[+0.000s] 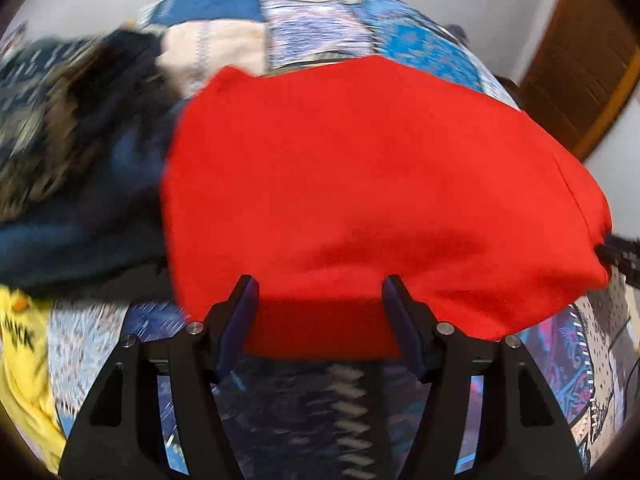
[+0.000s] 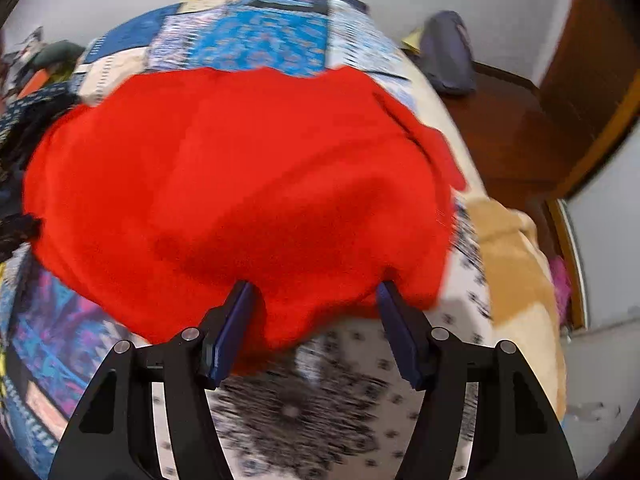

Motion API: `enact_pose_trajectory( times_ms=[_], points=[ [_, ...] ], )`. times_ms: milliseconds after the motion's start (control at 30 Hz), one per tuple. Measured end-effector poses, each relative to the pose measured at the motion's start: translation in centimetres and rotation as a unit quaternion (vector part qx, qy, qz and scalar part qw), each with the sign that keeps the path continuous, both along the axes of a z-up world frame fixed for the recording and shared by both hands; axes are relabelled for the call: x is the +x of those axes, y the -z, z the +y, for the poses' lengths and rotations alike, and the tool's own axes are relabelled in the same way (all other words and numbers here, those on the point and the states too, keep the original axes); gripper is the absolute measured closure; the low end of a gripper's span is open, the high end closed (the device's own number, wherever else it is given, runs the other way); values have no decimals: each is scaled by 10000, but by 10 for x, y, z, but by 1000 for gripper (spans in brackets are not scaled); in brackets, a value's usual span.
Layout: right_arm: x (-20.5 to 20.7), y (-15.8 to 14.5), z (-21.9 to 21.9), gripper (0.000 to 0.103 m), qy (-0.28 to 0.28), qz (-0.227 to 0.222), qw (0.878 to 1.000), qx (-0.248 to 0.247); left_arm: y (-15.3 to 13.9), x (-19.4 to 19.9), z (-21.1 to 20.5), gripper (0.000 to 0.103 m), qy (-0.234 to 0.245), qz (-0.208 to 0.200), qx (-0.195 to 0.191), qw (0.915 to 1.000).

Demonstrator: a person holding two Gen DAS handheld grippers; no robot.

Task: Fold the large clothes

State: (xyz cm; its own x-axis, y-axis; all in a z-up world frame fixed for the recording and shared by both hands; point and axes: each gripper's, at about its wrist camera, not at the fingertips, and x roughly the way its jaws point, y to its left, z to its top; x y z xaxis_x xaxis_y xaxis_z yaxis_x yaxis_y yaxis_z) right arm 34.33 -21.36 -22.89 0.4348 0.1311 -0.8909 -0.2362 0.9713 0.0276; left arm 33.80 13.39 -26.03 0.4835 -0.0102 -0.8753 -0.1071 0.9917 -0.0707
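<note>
A large red garment [image 1: 360, 184] lies spread on a patchwork bedspread [image 1: 320, 20]. My left gripper [image 1: 320, 286] is open, its jaws wide apart, with the garment's near folded edge between the fingers. The garment fills the right wrist view too [image 2: 240, 184]. My right gripper [image 2: 316, 290] is open, jaws wide apart, at the garment's near right edge, cloth lying between the fingers. The other gripper shows as a dark shape at the garment's right edge [image 1: 624, 256].
A pile of dark blue patterned clothes [image 1: 80, 140] lies left of the red garment, and a yellow garment [image 1: 24, 360] at lower left. A tan blanket [image 2: 516, 264] lies at the bed's right side. A wooden door [image 1: 592, 60] and a grey bundle [image 2: 448, 52] stand beyond.
</note>
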Motion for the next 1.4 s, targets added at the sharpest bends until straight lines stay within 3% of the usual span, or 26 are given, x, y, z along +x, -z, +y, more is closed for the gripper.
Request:
enact_pose_trajectory(
  times_ms=[67, 133, 267, 367, 500, 700, 833, 1000, 1100, 1233, 1400],
  points=[
    [0, 4, -10, 45, 145, 79, 9999, 38, 3, -8, 18, 39, -250, 26, -186, 9995],
    [-1, 4, -17, 45, 269, 126, 9995, 78, 4, -15, 32, 39, -450, 38, -136, 9989],
    [-4, 7, -27, 44, 633, -31, 9950, -772, 7, -35, 55, 39, -936, 155, 186, 9953],
    [-8, -1, -39, 44, 783, 11, 9944, -705, 7, -50, 69, 39, -1222, 263, 186, 9920],
    [-20, -23, -44, 44, 785, -135, 9961, -386, -2, -71, 77, 39, -1382, 176, -118, 9902],
    [-32, -60, -34, 43, 643, -496, 9966, 110, -21, -78, 65, 39, -1151, -60, -1294, 9849],
    [-32, -68, -15, 43, 436, -608, 9963, 418, -14, -59, 49, 38, -895, -56, -2338, 9681],
    [-35, -65, 9, 43, 163, -619, 9963, 578, 12, -40, 39, 38, -1066, 109, -3332, 9367],
    [-35, -64, 22, 43, 25, -620, 9962, 605, 20, -34, 47, 38, -1321, -129, -3558, 9251],
    [-27, -61, 37, 43, -79, -570, 9956, 746, 38, -23, 60, 36, -1584, -362, -4010, 9015],
    [-16, -56, 52, 43, -138, -499, 9945, 913, 49, -9, 73, 36, -1812, -663, -4067, 8930]
  ],
)
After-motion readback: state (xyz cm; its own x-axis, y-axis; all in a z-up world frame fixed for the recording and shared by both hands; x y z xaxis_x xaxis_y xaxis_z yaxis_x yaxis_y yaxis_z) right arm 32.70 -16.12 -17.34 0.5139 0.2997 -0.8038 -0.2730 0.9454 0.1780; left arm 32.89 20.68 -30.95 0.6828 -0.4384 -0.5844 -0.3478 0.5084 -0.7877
